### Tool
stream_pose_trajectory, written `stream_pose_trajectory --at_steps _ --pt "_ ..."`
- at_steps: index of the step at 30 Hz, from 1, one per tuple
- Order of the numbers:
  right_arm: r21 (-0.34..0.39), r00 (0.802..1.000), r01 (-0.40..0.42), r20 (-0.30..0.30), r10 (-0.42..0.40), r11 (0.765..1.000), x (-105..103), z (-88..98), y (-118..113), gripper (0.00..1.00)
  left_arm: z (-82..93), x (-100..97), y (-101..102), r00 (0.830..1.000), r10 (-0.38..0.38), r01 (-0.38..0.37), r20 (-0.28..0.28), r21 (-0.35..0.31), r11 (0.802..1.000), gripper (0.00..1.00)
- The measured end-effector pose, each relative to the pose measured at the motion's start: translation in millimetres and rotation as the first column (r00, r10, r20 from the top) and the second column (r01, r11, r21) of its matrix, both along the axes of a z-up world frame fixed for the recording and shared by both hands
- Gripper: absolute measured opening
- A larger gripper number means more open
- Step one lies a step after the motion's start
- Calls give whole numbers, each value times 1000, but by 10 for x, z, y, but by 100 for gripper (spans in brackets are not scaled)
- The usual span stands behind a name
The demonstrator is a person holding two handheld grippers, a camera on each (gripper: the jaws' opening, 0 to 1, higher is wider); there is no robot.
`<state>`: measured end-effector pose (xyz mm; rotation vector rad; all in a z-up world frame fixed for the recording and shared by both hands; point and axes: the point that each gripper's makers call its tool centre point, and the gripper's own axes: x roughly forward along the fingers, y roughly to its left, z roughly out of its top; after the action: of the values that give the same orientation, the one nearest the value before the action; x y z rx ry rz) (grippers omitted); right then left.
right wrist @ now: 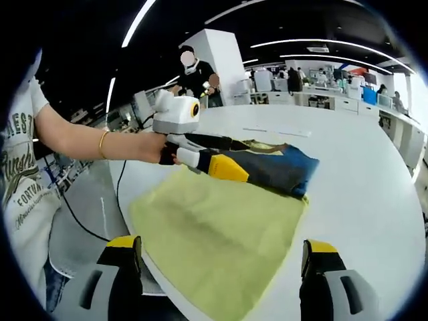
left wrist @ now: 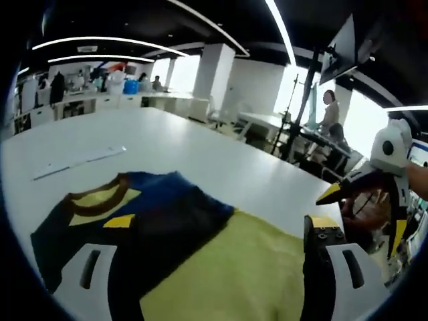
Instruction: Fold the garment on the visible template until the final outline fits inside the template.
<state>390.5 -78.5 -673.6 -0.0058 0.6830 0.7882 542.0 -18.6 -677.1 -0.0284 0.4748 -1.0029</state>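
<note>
The garment point(right wrist: 277, 167) is a soft, matte knit in navy with mustard-yellow panels and a brown neckband; it lies folded into a thick, rumpled bundle on the far part of the template point(right wrist: 214, 234), a thin, flat, yellow-green sheet of roughly rectangular outline, faintly creased, spread on the white table point(right wrist: 374, 200); in the left gripper view the garment point(left wrist: 154, 214) shows its collar turned toward the far side of the table point(left wrist: 200, 147), its near edge overlapping the template point(left wrist: 227, 267); a long white strip point(left wrist: 77, 160) lies on the table beyond it; no writing on the garment can be read.

The left gripper point(right wrist: 224, 167), white-bodied with yellow-tipped dark jaws, reaches in over the garment's near edge with its jaws close together, though I cannot tell whether cloth is pinched between them; a hand point(right wrist: 150, 147) with a gold bangle holds it; the person's pale T-shirt carries dark lettering, partly legible as "EST" and "FORTVA".

The right gripper point(right wrist: 221, 257) stands spread wide over the template's near edge, holding nothing; in the left gripper view it point(left wrist: 334, 194) hangs off the table's edge.
</note>
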Motion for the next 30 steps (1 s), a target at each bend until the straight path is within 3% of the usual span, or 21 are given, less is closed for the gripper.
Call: stream_pose_trajectory --at_steps 11,16,26,30 --pt "-67 996 -94 -4 94 993 -64 -67 19 98 132 -231 466 999 22 -22 31 -7 1000 99" --pt "-79 992 -125 -4 125 989 -101 -84 52 97 124 -375 644 998 10 -12 54 28 1000 96" --pt "-93 987 -163 -11 162 982 -189 -138 119 94 177 -690 1040 997 24 -26 71 36 999 92" --pt "-93 986 -169 -15 168 981 -217 -173 153 92 137 -761 1191 996 52 -57 78 56 997 90"
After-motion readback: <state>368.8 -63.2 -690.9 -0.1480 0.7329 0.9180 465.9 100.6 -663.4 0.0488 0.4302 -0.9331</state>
